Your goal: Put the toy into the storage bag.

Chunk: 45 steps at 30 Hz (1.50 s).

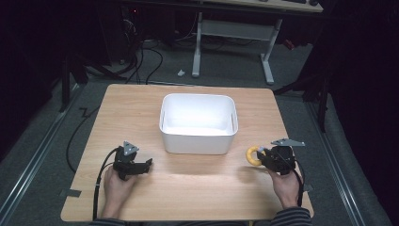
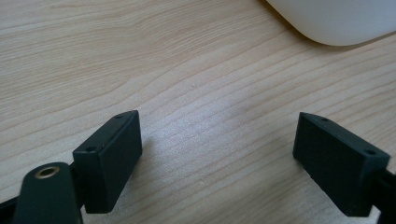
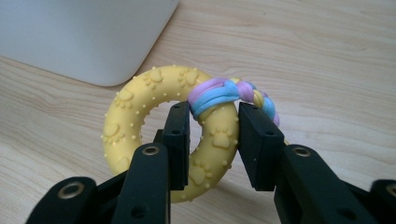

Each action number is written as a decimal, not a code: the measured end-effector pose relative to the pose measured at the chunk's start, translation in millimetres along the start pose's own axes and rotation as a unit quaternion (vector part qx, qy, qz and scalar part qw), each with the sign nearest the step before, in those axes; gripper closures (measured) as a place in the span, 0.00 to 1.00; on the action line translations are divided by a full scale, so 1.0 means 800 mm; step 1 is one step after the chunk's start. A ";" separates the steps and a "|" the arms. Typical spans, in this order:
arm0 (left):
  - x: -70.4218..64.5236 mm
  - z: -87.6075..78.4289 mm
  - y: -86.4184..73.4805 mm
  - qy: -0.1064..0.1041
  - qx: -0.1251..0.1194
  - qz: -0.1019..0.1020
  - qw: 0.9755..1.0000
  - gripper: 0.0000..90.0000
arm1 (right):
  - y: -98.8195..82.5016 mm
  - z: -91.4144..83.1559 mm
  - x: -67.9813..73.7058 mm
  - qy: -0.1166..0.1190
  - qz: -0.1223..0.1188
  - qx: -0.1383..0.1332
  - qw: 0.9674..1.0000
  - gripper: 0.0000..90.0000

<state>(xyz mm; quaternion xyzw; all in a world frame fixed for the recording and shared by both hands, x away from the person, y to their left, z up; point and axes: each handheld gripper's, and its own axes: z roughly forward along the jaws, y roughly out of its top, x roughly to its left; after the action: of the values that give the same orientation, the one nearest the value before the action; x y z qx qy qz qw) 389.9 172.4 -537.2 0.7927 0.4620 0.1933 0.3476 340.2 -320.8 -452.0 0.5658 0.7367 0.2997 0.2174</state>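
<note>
A yellow ring (image 1: 253,156) is gripped by the right gripper (image 1: 261,157) just right of the white bin (image 1: 198,123), held off the table (image 1: 141,103); a carry to the bin appears under way, and a lift over its rim is called for next. The left gripper (image 1: 146,165) is kept open and empty, left of the bin. Paw prints and a pastel braid (image 3: 233,91) are revealed in the right gripper view.
</note>
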 end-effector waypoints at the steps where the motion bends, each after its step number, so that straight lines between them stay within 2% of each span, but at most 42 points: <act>1: 0.000 0.000 0.000 0.000 0.000 0.000 1.000 0.18 | 0.001 -0.001 0.000 0.001 0.000 -0.002 1.000 0.74; 11: 0.000 0.000 0.000 0.000 0.000 0.000 1.000 0.18 | 0.011 -0.018 -0.002 0.005 -0.008 -0.017 1.000 0.74; 14: 0.000 0.000 0.000 0.000 0.000 0.000 1.000 0.18 | 0.012 -0.027 -0.003 0.014 -0.003 -0.027 1.000 0.74; 18: 0.000 0.000 0.000 0.000 0.000 0.000 1.000 0.18 | 0.015 -0.033 -0.006 0.015 0.001 -0.031 0.999 0.74; 24: 0.000 0.000 0.000 0.000 0.000 0.000 1.000 0.18 | 0.025 -0.043 -0.005 0.013 -0.008 -0.033 0.999 0.74; 27: 0.000 0.000 0.000 0.000 0.000 0.000 1.000 0.18 | 0.031 -0.045 -0.003 0.016 -0.022 -0.036 0.999 0.74; 30: 0.000 0.000 0.000 0.000 0.000 0.000 1.000 0.18 | 0.037 -0.046 -0.002 0.021 -0.020 -0.035 0.999 0.74; 37: 0.000 0.000 0.000 0.001 0.000 0.000 1.000 0.18 | 0.053 -0.057 -0.003 0.016 -0.028 -0.037 0.999 0.74; 40: 0.000 0.000 0.000 0.001 0.000 0.000 1.000 0.18 | 0.061 -0.062 -0.005 0.024 -0.023 -0.041 0.999 0.74; 45: 0.000 0.000 0.000 0.002 0.000 0.000 1.000 0.18 | 0.074 -0.064 0.001 0.025 -0.032 -0.043 0.998 0.74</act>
<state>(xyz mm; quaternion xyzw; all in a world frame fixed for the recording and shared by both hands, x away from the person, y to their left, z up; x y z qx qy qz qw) 389.7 172.2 -537.1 0.7924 0.4625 0.1945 0.3468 347.5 -319.0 -374.2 0.5242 0.7460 0.3384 0.2326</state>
